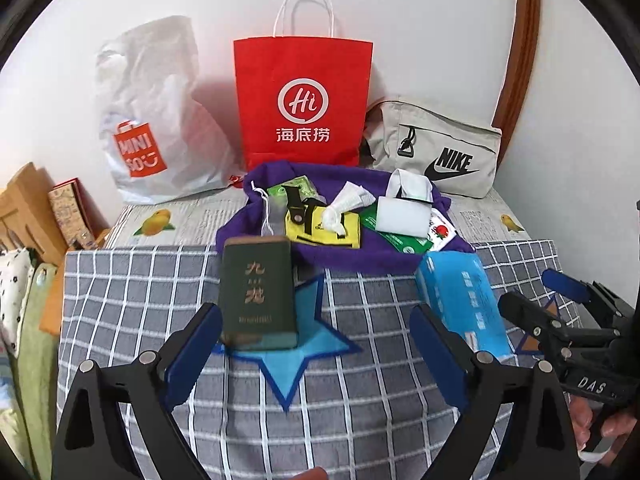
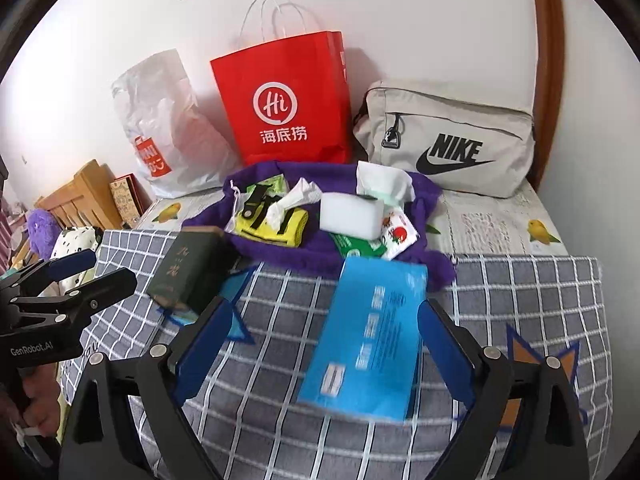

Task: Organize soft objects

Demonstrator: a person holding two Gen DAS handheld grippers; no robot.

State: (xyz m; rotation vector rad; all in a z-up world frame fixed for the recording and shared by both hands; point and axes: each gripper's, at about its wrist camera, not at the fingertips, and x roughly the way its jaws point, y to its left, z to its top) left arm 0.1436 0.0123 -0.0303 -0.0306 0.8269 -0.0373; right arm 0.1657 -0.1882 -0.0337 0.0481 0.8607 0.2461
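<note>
Both our grippers, left (image 1: 316, 354) and right (image 2: 322, 344), stand spread, gripping nothing; dark green pack (image 1: 259, 294) and blue pack (image 2: 370, 340) rest on the checked cloth (image 1: 360, 360). Behind, the purple pouch (image 2: 424, 188) holds tissues (image 2: 296, 200) and a white sponge (image 2: 352, 214).

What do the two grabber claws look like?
Both are black metal claws with blue pads on the inner sides of their fingers and silver round bolts at the joints. The left gripper has white "GenRobot.AI" lettering on its side; the right gripper shows white "DAS" lettering.
</note>
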